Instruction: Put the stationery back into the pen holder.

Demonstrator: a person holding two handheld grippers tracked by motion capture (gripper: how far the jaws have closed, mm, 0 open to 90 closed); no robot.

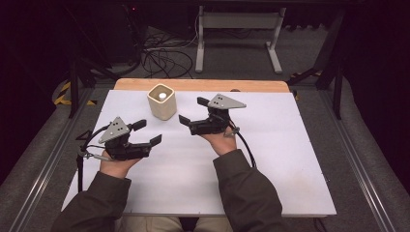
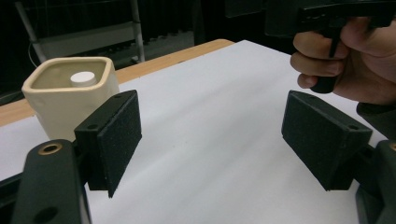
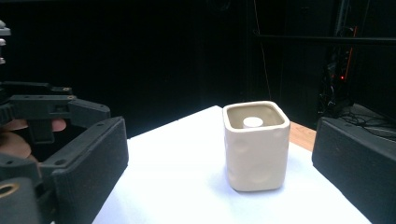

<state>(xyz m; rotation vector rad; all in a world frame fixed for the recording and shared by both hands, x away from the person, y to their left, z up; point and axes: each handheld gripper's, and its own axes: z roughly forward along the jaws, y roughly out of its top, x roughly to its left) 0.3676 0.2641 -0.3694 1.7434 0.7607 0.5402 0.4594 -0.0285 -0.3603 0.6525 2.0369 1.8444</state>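
Note:
A cream, square-sided cup (image 1: 162,102) stands upright near the far edge of the white board, with a small white round piece (image 1: 162,95) inside it. My left gripper (image 1: 147,132) rests low on the board, left and nearer than the cup, open with nothing between its pads. In the left gripper view the cup (image 2: 70,98) is beyond the left pad (image 2: 114,140). My right gripper (image 1: 193,110) hovers just right of the cup, open and empty. The right gripper view has the cup (image 3: 256,149) and the round piece (image 3: 253,122) ahead of the wide jaws.
The white board (image 1: 270,159) covers a wooden table whose far edge (image 1: 203,85) shows behind the cup. A white metal stand (image 1: 237,29) and loose cables (image 1: 164,58) lie on the floor beyond. Dark rails flank the table.

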